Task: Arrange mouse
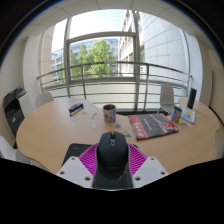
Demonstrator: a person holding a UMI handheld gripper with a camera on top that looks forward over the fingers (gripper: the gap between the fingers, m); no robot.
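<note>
A black computer mouse (112,155) sits between my two fingers, its nose pointing forward, with the pink pads (88,157) pressed against both of its sides. My gripper (112,148) is shut on the mouse and holds it over the near edge of a round wooden table (60,130). A dark mat (74,152) lies on the table just left of the fingers, partly hidden by them.
Beyond the fingers stand a mug (109,112) and a red-covered book (152,125). A small dark device (77,107) lies farther back on the left and a box (187,114) at the right. Chairs ring the table, with large windows behind.
</note>
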